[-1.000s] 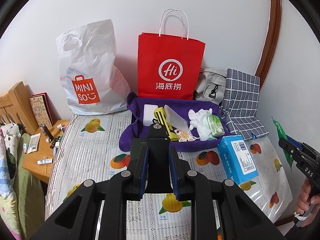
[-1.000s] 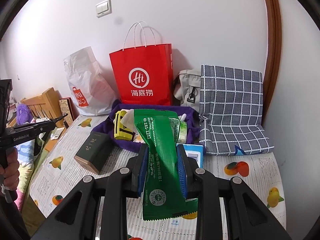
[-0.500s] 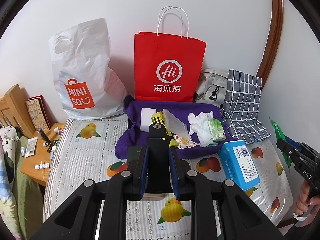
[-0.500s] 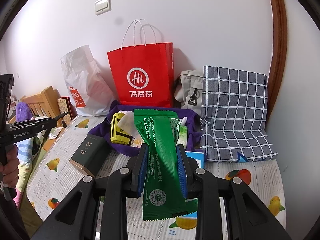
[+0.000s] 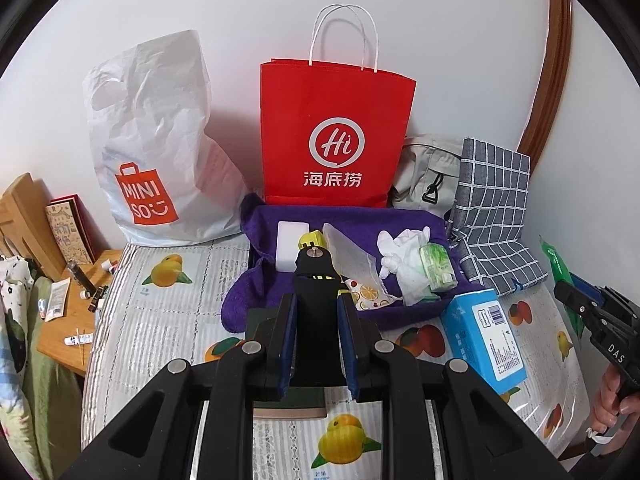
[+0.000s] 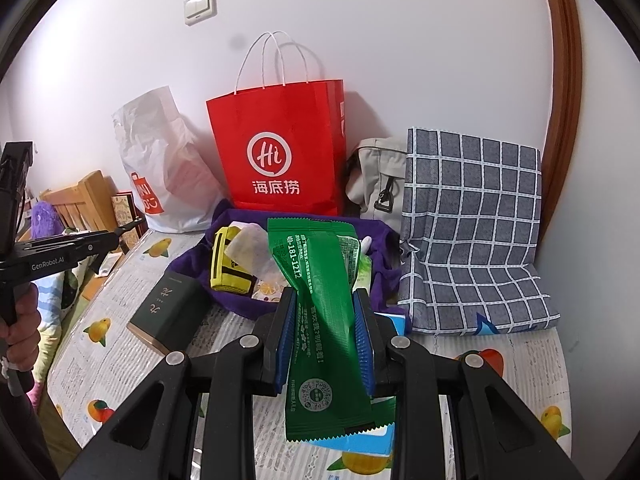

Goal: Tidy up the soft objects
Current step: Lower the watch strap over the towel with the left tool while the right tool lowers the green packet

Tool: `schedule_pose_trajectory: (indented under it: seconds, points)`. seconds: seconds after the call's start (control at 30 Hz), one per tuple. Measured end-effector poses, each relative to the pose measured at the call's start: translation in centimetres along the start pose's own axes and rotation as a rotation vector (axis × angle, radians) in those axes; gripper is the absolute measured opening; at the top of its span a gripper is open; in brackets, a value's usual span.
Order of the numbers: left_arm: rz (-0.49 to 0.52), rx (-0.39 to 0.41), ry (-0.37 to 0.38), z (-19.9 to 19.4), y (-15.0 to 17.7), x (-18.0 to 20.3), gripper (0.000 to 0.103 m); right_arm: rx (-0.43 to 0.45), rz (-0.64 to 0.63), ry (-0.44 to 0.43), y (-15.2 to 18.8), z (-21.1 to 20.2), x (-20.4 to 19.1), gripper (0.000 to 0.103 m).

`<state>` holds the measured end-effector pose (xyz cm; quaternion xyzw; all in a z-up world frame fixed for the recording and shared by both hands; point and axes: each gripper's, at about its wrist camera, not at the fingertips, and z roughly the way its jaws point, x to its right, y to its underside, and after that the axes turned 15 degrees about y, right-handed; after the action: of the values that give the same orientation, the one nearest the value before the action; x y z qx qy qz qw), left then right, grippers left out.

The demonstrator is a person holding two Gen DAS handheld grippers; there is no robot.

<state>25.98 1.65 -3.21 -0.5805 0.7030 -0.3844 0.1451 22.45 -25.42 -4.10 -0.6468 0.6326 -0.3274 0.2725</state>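
Note:
My left gripper [image 5: 316,308] is shut on a black bracket-like piece [image 5: 314,276] with a metal screw on top. It hovers over a dark green box [image 6: 168,308], just short of the purple towel [image 5: 400,224]. The towel holds a white block, a yellow item [image 6: 228,264], a clear pouch, white gloves [image 5: 400,248] and a green tissue pack [image 5: 436,268]. My right gripper [image 6: 325,300] is shut on a long green packet [image 6: 320,264], held above a blue tissue pack [image 5: 484,336] at the towel's right corner.
Against the wall stand a white Miniso bag [image 5: 156,152], a red paper bag [image 5: 336,136], a beige bag [image 5: 428,168] and a grey checked cloth bag [image 6: 472,232]. The fruit-print bed cover [image 5: 168,320] lies in front. A wooden bedside shelf [image 5: 68,316] with small items is at left.
Both grippers have moved forward toward the purple towel and the bags, which now look larger. Each keeps the same hold.

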Motion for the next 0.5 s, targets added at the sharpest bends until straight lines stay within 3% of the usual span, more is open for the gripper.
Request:
schedule_pose_trajectory:
  seconds: [0.5]
  points:
    - [0.01, -0.01, -0.006, 3.0, -1.7, -0.7, 0.02, 0.023, -0.006, -0.008, -2.8, 2.9, -0.6, 0.028]
